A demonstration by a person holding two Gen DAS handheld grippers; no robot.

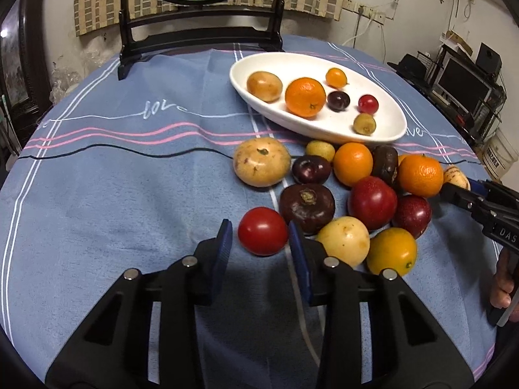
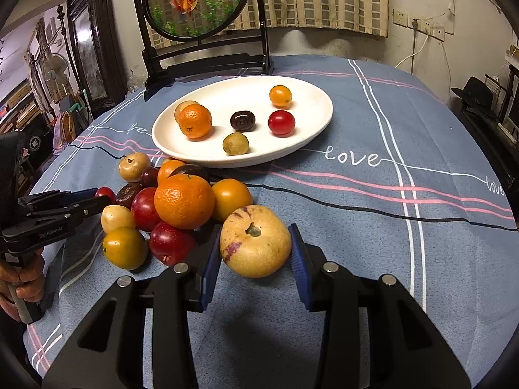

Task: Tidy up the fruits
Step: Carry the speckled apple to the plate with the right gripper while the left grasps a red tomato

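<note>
A small red tomato (image 1: 262, 230) lies on the blue cloth at the near left edge of a pile of several fruits (image 1: 353, 194). My left gripper (image 1: 261, 238) is shut on it, a blue pad against each side. A pale yellow round fruit with purple streaks (image 2: 256, 241) sits at the near right of the pile (image 2: 181, 201), and my right gripper (image 2: 256, 249) is shut on it. Each gripper also shows in the other view: the right gripper (image 1: 460, 191) at the far right, the left gripper (image 2: 90, 199) at the left. Behind the pile a white oval plate (image 1: 324, 61) holds several fruits.
A dark wooden stand with a round goldfish picture (image 2: 194, 0) rises at the table's far edge behind the plate (image 2: 311, 94). Bare blue cloth (image 1: 113, 194) lies left of the pile and more bare cloth (image 2: 405, 227) right of it. A hand (image 2: 22, 278) grips the left gripper's handle.
</note>
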